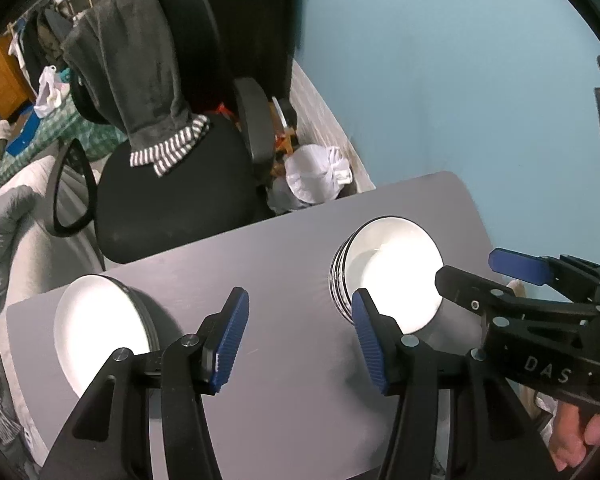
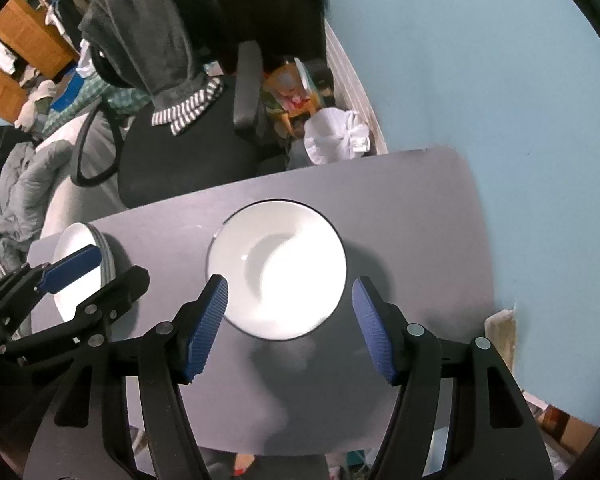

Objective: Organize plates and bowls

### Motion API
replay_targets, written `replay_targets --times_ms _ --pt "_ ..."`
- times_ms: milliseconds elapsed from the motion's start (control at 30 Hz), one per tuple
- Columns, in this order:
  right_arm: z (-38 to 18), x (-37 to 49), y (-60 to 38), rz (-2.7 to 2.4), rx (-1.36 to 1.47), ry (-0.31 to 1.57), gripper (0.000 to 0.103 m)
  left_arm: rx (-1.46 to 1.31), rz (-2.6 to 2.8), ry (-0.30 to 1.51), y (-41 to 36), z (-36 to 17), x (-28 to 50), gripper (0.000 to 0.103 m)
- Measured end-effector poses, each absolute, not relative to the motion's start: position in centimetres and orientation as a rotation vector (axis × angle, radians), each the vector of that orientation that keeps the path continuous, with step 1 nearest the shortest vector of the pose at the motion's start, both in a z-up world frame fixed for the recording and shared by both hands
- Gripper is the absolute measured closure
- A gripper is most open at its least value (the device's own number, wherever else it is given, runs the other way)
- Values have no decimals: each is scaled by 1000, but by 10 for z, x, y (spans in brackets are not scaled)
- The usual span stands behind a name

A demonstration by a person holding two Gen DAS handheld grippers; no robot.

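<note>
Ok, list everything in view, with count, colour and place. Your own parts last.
bowls: one stack, white with dark stripes outside, right side of the table
plates: one stack, white with grey rims, left end of the table
table: one, grey, against the wall
chair: one, black, behind the table
hoodie: one, grey with striped cuff, draped over the chair
wall: light blue, right of the table
bag: one, white, on the floor by the wall
left gripper: black with blue pads, open, above the table
right gripper: black with blue pads, open, near the bowls
</note>
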State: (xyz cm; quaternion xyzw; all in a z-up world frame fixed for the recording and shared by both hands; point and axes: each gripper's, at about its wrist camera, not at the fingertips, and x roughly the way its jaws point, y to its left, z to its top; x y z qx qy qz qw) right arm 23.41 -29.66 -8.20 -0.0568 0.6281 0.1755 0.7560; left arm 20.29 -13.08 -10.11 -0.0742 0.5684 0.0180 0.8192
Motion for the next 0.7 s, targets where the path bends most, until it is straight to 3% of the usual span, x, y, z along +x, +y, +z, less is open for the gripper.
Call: replay_targets --times_ms 200,700 --pt "-68 223 -291 397 -117 1339 37 -178 44 1156 -118 -78 187 39" --pt "-16 193 -287 402 -130 1233 35 -242 64 1089 -94 -44 147 36"
